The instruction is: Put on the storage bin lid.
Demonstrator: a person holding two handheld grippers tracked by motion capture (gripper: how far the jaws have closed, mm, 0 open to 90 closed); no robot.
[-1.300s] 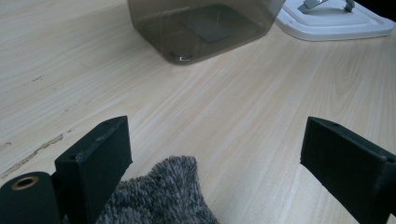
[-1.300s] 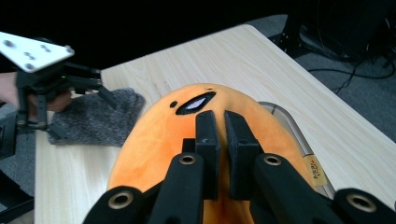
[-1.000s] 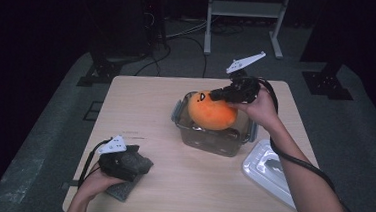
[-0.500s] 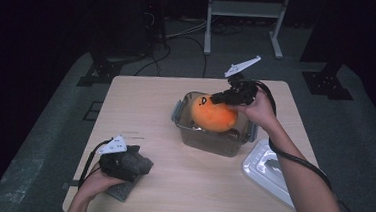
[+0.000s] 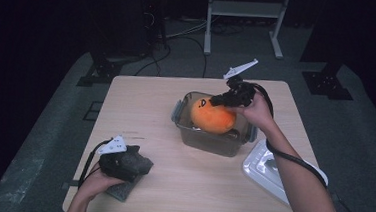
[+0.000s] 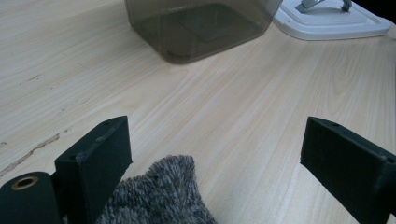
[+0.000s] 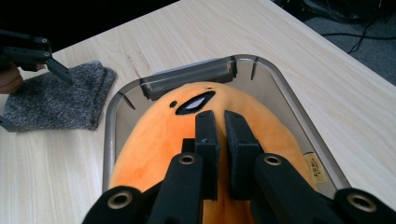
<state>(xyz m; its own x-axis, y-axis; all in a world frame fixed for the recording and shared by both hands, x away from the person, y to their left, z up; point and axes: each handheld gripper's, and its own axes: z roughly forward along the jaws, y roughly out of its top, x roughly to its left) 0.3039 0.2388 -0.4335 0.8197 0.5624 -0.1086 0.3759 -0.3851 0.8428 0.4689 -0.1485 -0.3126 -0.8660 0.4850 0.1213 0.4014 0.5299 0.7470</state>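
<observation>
Partly hidden, orange plush [image 7: 154, 140] sits in the box [image 7: 299, 116], pinched by right gripper [image 7: 223, 123]. Left gripper [image 6: 215, 154] released; grey cloth [image 6: 159, 196] cut off below.

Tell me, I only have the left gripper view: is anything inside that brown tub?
Observer: Yes, an orange plush toy fills the tub and bulges above its rim.
Operator: Where are the other tongs?
Observer: The right tongs are pinched shut on top of the plush, just behind its face.
Operator: And the grey cloth by my tongs?
Observer: The grey cloth lies flat near the table's front left corner.
</observation>
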